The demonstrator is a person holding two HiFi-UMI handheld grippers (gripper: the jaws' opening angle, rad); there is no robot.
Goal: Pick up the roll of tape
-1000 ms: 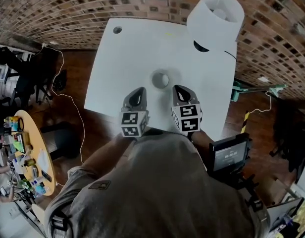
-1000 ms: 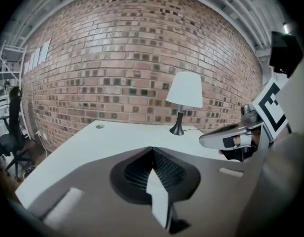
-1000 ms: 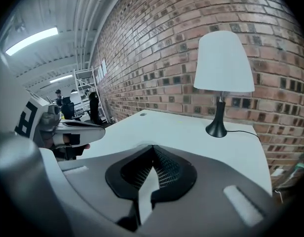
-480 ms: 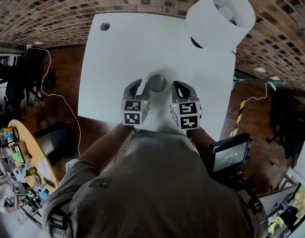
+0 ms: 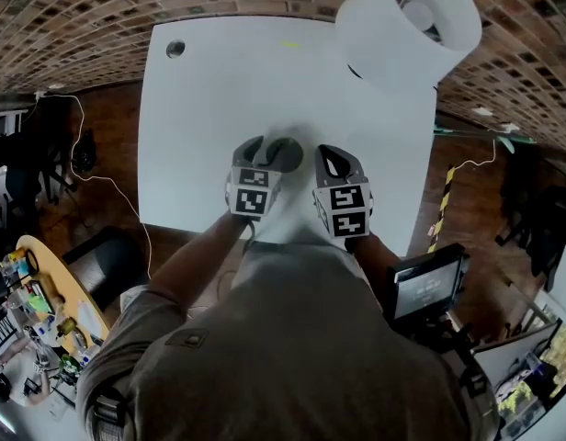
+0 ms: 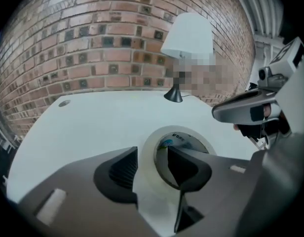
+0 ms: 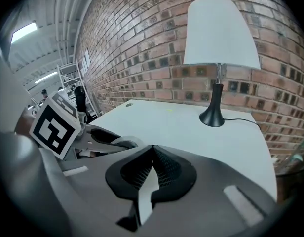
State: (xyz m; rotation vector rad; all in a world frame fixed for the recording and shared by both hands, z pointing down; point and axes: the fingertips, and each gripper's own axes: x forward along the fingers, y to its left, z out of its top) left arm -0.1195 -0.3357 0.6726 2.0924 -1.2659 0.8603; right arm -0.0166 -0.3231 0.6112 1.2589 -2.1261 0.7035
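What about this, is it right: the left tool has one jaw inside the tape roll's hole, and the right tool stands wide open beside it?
Not quite: the right tool is shut and empty, as the right gripper view shows. The rest holds: the left tool, its jaws opening, has one jaw inside the hole of the tape roll, the wall between them.

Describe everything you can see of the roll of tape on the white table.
The roll of tape is a pale, whitish ring with a printed label inside its core. It lies flat on the white table, toward the person's side. The left gripper straddles its near wall, one finger outside and one in the hole. The fingers are opening and do not look clamped on it. Nothing else is near it.
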